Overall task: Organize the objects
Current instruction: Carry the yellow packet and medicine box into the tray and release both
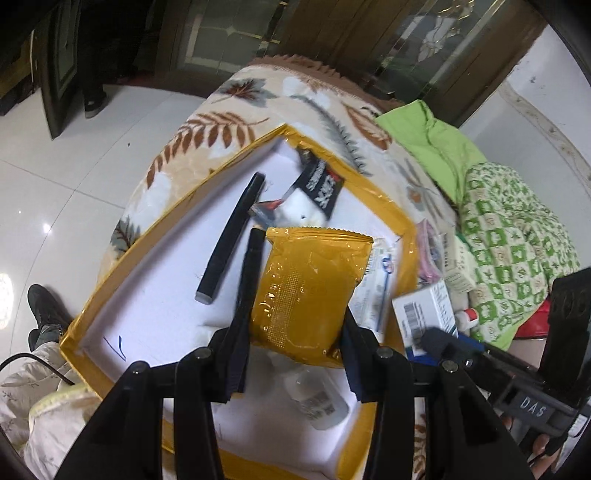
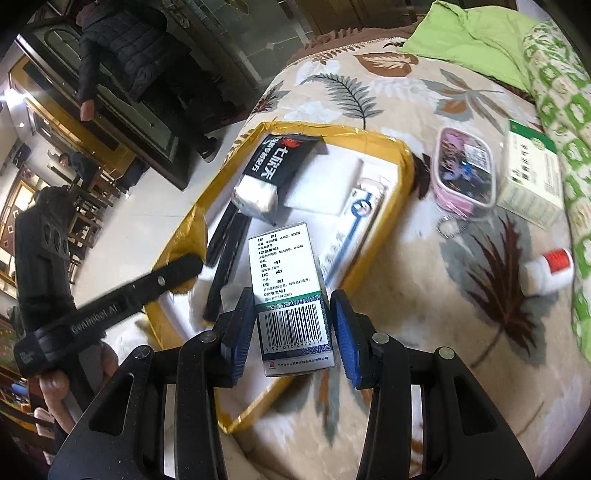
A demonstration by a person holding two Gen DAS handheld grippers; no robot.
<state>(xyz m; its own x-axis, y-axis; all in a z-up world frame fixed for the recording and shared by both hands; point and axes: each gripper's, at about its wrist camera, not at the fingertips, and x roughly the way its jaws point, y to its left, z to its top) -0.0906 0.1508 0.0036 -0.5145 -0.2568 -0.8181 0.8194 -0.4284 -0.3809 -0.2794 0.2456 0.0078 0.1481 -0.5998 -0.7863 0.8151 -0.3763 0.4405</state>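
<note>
A yellow-rimmed white box point(image 1: 155, 236) lies on the leaf-patterned blanket. My left gripper point(image 1: 293, 347) is shut on a yellow foil packet point(image 1: 310, 291), held over the box. Inside the box lie a black bar point(image 1: 232, 236), a black-sleeved tissue pack point(image 1: 321, 184), a toothpaste tube point(image 1: 376, 280) and a clear bottle point(image 1: 317, 398). My right gripper point(image 2: 291, 332) holds a white medicine carton with a barcode point(image 2: 290, 295) over the box's rim point(image 2: 402, 173); its jaws sit slightly wider than the carton. The carton also shows in the left wrist view point(image 1: 424, 310).
On the blanket to the right of the box lie a pink clear pouch point(image 2: 465, 170), a green-and-white carton point(image 2: 532, 181) and a small white bottle with a red cap point(image 2: 550, 269). Green bedding point(image 2: 480, 33) lies behind. People stand on the tiled floor at left.
</note>
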